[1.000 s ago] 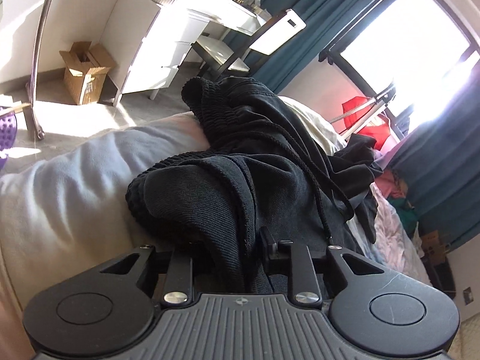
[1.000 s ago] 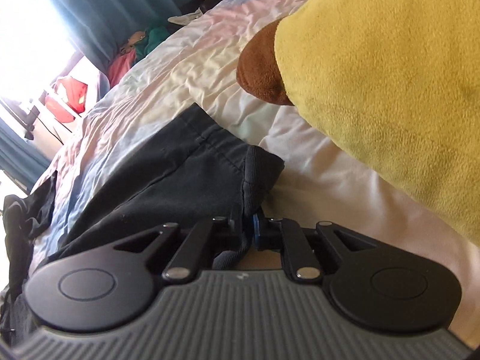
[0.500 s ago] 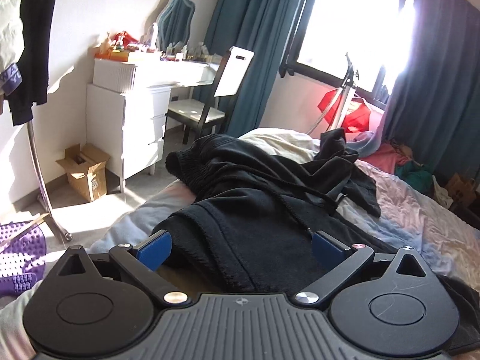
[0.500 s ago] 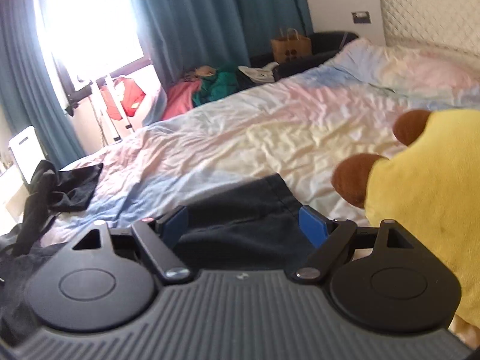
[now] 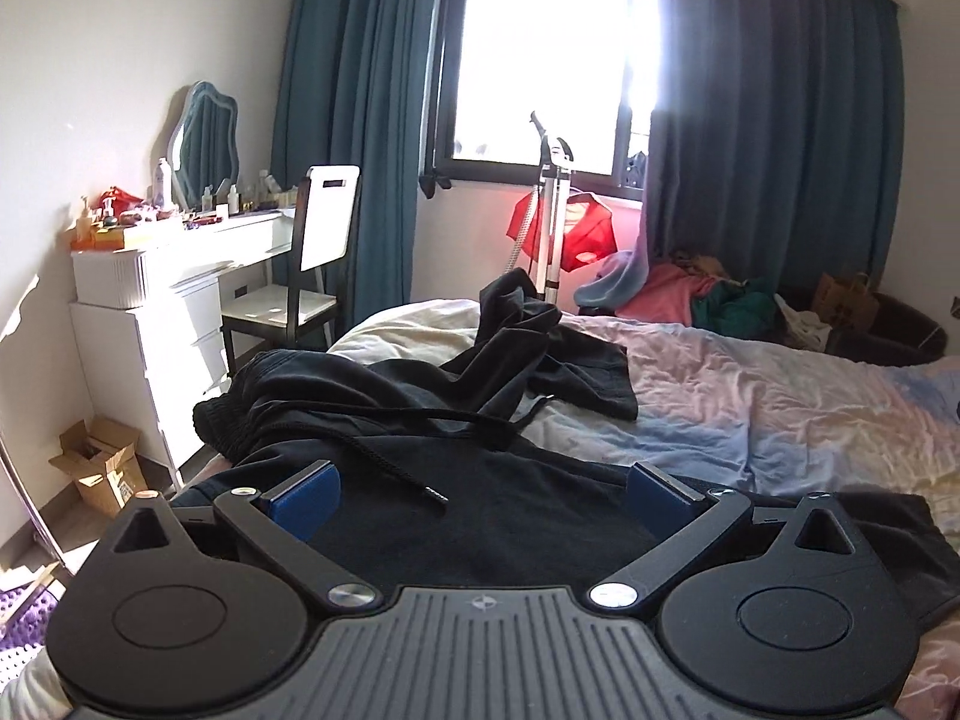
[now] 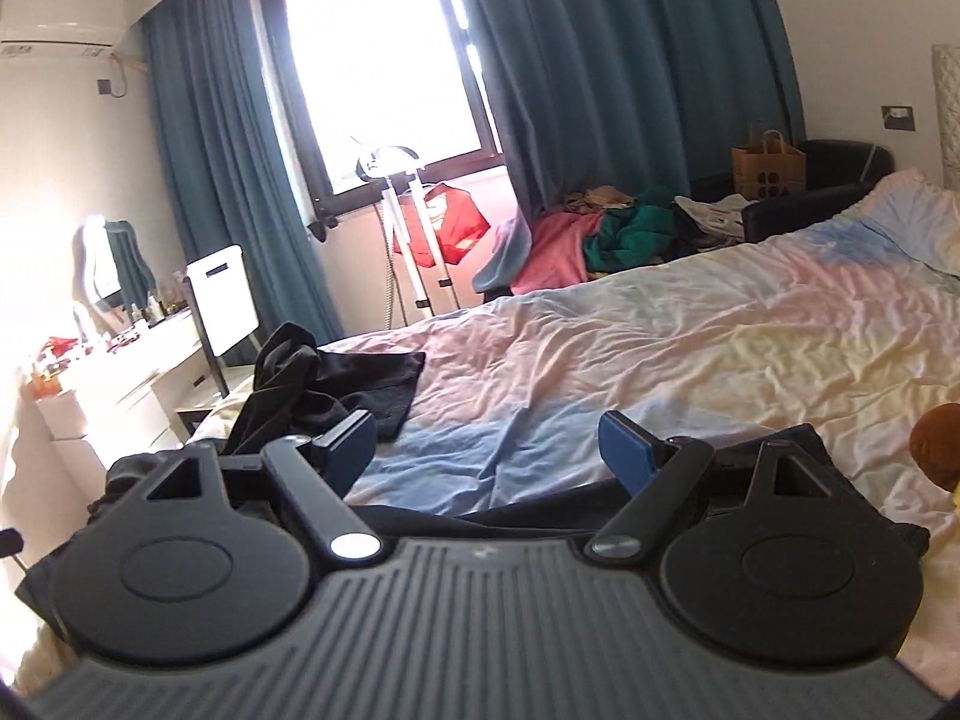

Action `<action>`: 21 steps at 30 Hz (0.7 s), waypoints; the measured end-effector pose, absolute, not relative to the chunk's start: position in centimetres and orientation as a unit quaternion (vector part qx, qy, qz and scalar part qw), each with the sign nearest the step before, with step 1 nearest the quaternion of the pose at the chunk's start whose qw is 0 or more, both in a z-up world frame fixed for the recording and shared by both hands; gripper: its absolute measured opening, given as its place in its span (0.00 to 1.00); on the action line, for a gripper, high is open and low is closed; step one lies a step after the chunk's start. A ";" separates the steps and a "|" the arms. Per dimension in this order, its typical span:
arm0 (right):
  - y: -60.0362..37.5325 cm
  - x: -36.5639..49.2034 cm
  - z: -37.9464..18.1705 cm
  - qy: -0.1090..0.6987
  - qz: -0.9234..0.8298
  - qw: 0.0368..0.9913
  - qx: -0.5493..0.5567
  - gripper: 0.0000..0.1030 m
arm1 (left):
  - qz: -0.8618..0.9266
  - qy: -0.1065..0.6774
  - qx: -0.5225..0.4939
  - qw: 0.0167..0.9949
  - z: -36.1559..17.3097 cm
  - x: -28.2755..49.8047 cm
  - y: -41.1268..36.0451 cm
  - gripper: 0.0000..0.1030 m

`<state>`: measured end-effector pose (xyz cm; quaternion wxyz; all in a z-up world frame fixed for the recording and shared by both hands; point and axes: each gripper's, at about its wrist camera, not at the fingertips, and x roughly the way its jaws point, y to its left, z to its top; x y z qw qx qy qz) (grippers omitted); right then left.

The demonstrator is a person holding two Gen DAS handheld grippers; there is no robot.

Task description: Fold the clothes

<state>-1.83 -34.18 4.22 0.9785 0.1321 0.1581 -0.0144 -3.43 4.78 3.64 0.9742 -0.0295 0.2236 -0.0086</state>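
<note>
Left wrist view
Left gripper (image 5: pixel 480 489): was seen spread wide, blue pads (image 5: pixel 305 489) far apart, nothing held between them.
Black garment (image 5: pixel 480 516): was laid on the bed (image 5: pixel 750 396) directly beneath and ahead of the left gripper, its drawstring (image 5: pixel 408 480) trailing between the pads.
Second dark garment (image 5: pixel 540 336): was found crumpled farther along the bed, beyond the black garment, toward the window (image 5: pixel 546 54).
White dresser (image 5: pixel 174 306): was placed off the bed's left side, with a chair (image 5: pixel 318 276) beside it.
Cardboard box (image 5: pixel 99 468): was seen on the floor by the dresser.

Right wrist view
Right gripper (image 6: pixel 489 444): was seen wide open, nothing gripped.
Black garment (image 6: pixel 528 510): was spread on the bed (image 6: pixel 690 348) just under the right gripper, only a dark edge showing past the gripper body.
Second dark garment (image 6: pixel 336 384): was seen on the bed beyond the left pad.
Clothes pile (image 6: pixel 600 234): was heaped past the bed's far side, below the curtains (image 6: pixel 630 60).
Brown plush part (image 6: pixel 936 444): was seen at the bed's right edge.
</note>
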 end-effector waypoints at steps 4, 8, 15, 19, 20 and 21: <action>-32.1 -2.2 2.2 0.164 0.001 0.981 0.108 0.81 | -0.020 0.221 0.000 0.975 2.5 -3.2 1.5 1.00; -31.2 -2.7 0.9 0.173 0.008 0.978 0.115 0.81 | -0.032 0.232 -0.003 0.972 1.0 -2.8 -0.1 1.00; -31.0 -3.2 0.1 0.168 -0.004 0.979 0.112 0.81 | -0.048 0.246 -0.005 0.968 -1.0 -1.7 -2.6 1.00; -31.1 -3.2 -0.1 0.166 -0.017 0.980 0.108 0.81 | -0.058 0.245 0.002 0.968 -1.2 -1.0 -4.1 1.00; -31.1 -3.2 -0.1 0.165 -0.019 0.980 0.108 0.81 | -0.062 0.244 0.001 0.968 -1.2 -0.7 -4.4 1.00; -31.2 -3.2 -0.1 0.164 -0.021 0.980 0.109 0.81 | -0.067 0.243 0.001 0.968 -1.1 -0.4 -4.7 1.00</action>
